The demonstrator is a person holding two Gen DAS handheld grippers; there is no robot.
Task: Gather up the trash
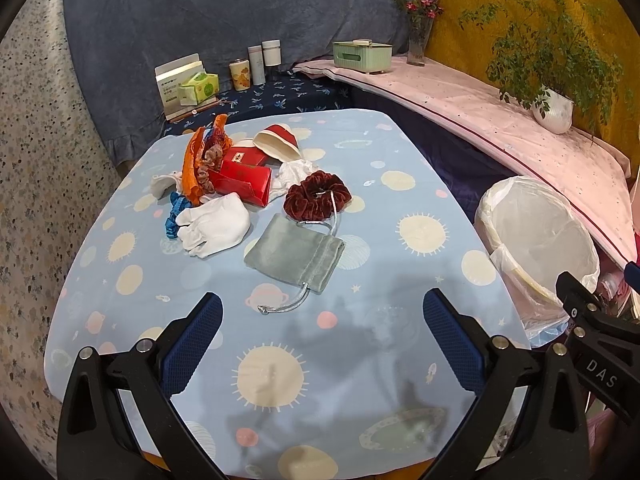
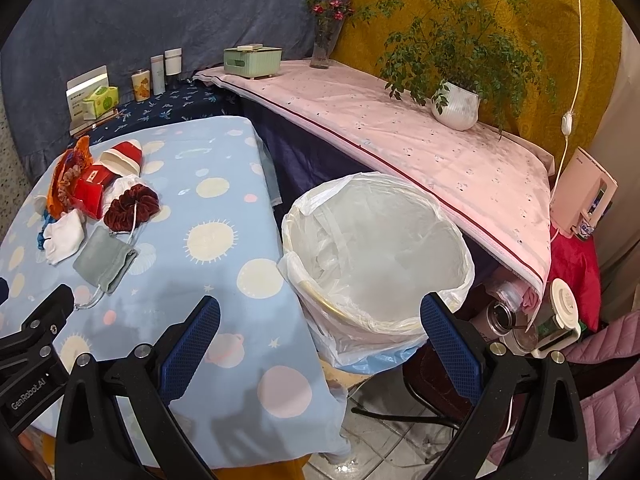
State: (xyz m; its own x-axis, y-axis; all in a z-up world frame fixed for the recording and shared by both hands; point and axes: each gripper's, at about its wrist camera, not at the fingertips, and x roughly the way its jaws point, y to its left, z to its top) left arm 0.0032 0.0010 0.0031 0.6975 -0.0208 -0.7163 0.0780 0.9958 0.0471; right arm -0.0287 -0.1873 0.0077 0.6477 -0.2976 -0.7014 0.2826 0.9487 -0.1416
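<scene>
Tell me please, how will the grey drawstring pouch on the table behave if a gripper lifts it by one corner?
The grey pouch lies flat and looks like soft velvet, so it will probably droop rather than hold its shape. It seems empty, so likely light. Its silver cord trails loose and may dangle or snag the dark red scrunchie.

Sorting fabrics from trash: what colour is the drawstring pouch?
Grey-green pouch, with a silver cord; clearest in the left wrist view.

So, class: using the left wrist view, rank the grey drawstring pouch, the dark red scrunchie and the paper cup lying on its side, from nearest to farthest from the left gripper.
1. Grey drawstring pouch, straight ahead of the left gripper.
2. Dark red scrunchie, just beyond the pouch.
3. Paper cup, on its side at the back of the pile.
</scene>
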